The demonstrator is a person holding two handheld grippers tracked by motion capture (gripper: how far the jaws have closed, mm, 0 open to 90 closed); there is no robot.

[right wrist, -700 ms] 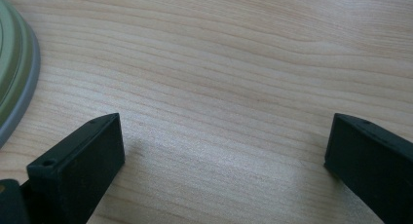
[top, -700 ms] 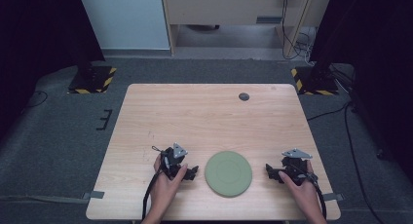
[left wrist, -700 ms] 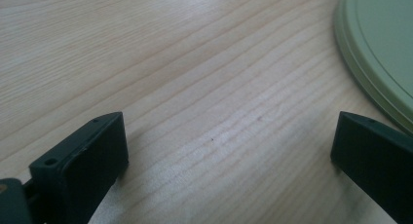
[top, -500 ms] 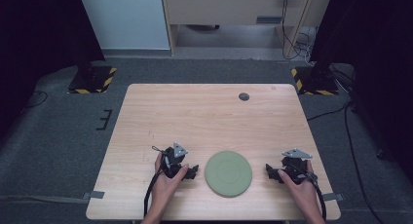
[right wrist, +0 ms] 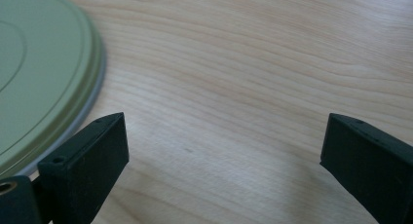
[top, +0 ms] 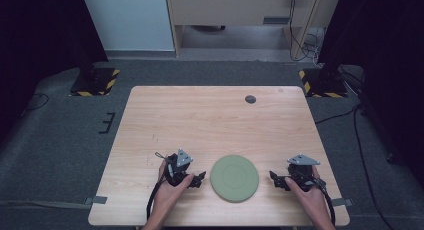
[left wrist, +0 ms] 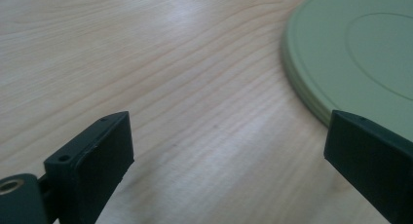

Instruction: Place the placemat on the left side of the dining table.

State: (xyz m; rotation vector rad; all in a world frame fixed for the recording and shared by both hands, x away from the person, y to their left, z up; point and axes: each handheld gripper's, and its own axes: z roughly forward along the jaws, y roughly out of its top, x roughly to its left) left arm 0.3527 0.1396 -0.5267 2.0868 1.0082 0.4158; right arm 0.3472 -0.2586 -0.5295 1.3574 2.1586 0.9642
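- A round green plate point(top: 234, 178) is seen lying flat on the wooden table point(top: 210, 120), near the front edge and a little right of centre, in the high view.
- The left gripper point(top: 196, 179) is placed at the plate's 9 o'clock, just beside the rim and not touching it; the right gripper point(top: 278, 180) is placed at its 3 o'clock, near the rim with a slightly wider strip of bare wood between.
- Both grippers are pointed inward at the plate, each held low over the table by a hand.
- In the left gripper view the jaws are spread wide with nothing but table between them; the plate's rim point(left wrist: 311, 95) is seen just ahead of one jaw. The same wide, empty spread is seen in the right gripper view, with the rim point(right wrist: 92, 87) ahead of one jaw.
- The plate is judged stiff, light and shallow, with a smooth matte face that may be slippery to the pads; whether it is plastic or ceramic cannot be told, so it is to be treated as breakable.
- Hold is best taken at the thin raised rim; since it sits close to the wood, one jaw would have to be slid under the edge.
- A small dark disc point(top: 250, 99) is noted at the plate's 12 o'clock, well apart, near the far edge.
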